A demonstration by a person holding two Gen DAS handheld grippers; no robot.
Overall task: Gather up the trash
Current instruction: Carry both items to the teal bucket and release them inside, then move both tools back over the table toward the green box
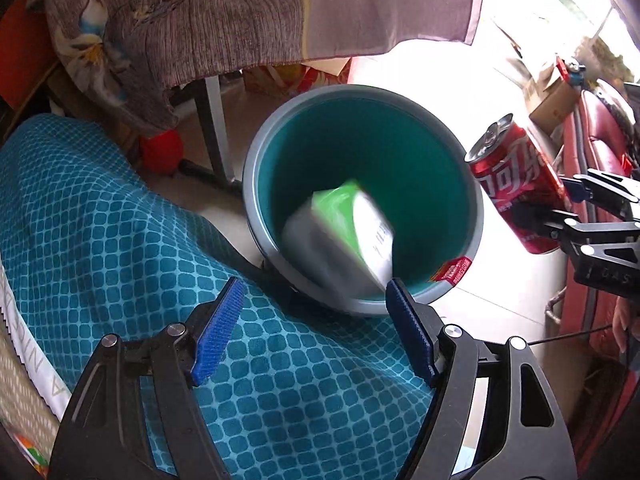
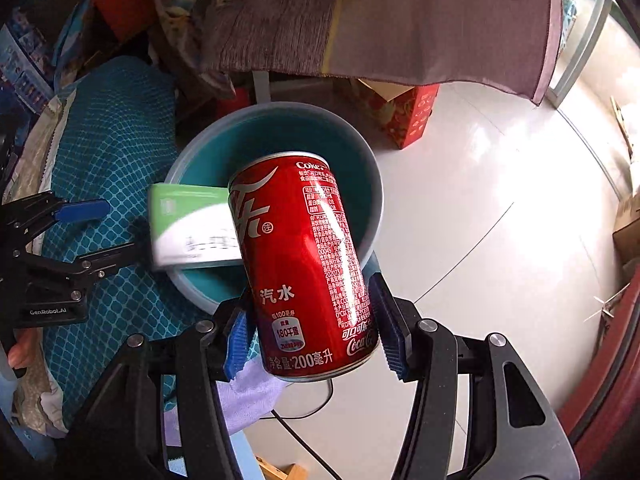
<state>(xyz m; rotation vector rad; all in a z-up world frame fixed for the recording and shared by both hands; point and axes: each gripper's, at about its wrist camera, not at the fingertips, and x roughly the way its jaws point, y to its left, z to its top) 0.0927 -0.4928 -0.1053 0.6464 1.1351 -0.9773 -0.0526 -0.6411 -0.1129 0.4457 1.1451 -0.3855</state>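
Red and glossy, the cola can (image 2: pixel 308 268) sits clamped between the blue pads (image 2: pixel 240 340) of the right gripper (image 2: pixel 312 344), tilted over the near rim of the teal bucket (image 2: pixel 374 184); its label carries white script and small print. The green-and-white carton (image 1: pixel 344 236) is motion-blurred at the bucket's mouth, clear of the left gripper (image 1: pixel 312 320), whose jaws stand wide apart with nothing between them. The bucket stands on pale floor tiles beside a teal checked cushion (image 1: pixel 100 220).

Only the left wrist view shows the can's silver top with its opened tab (seen from the side, out beyond the bucket's rim) and a red sticker (image 1: pixel 454 270) on the rim. Only the right wrist view shows the can's printed volume, a white cloth (image 2: pixel 248 392) under the gripper and a red patterned box (image 2: pixel 416 120) below the hanging brown cloth (image 2: pixel 400 20).
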